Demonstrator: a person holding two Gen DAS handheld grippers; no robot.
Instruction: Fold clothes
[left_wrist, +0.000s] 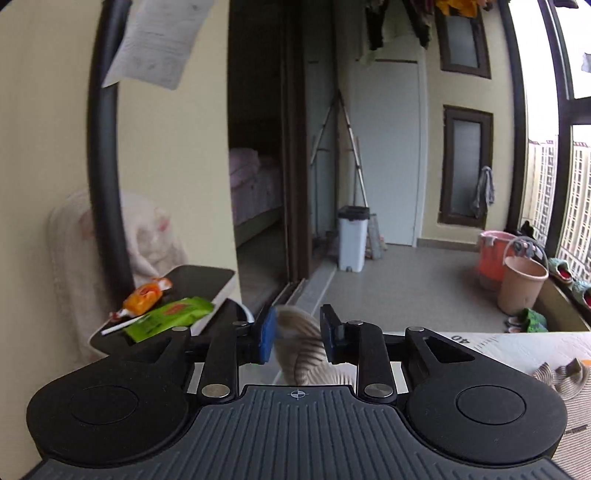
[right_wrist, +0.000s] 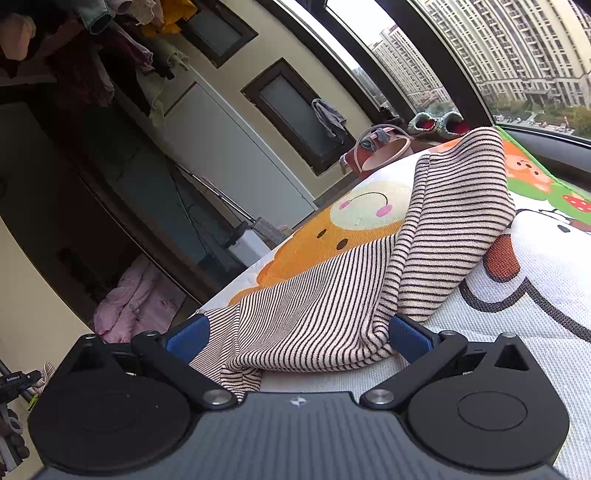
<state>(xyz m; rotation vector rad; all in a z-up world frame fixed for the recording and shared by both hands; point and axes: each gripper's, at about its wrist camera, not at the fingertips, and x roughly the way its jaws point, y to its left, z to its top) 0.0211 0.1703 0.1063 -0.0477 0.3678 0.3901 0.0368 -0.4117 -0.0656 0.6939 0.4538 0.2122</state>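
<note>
Left wrist view: the left gripper (left_wrist: 297, 334) pinches a bunched fold of the striped garment (left_wrist: 306, 350) between its blue pads, lifted above the table edge (snack packets (left_wrist: 166, 314) lie on a nearby stand).

Right wrist view: the right gripper (right_wrist: 299, 334) is spread wide, the garment's (right_wrist: 424, 229) cloth draped between its pads on the cartoon-printed mat (right_wrist: 535, 295).

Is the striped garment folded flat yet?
No. The striped garment is bunched, partly lifted off the cartoon mat, draped between the right gripper fingers.

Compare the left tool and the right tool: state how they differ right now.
The left tool has its pads close together, pinching a bunch of the striped garment; the right tool is spread wide with cloth lying loosely between. The left is raised facing the room; the right sits low over the cartoon mat. Both have blue pads.
</note>
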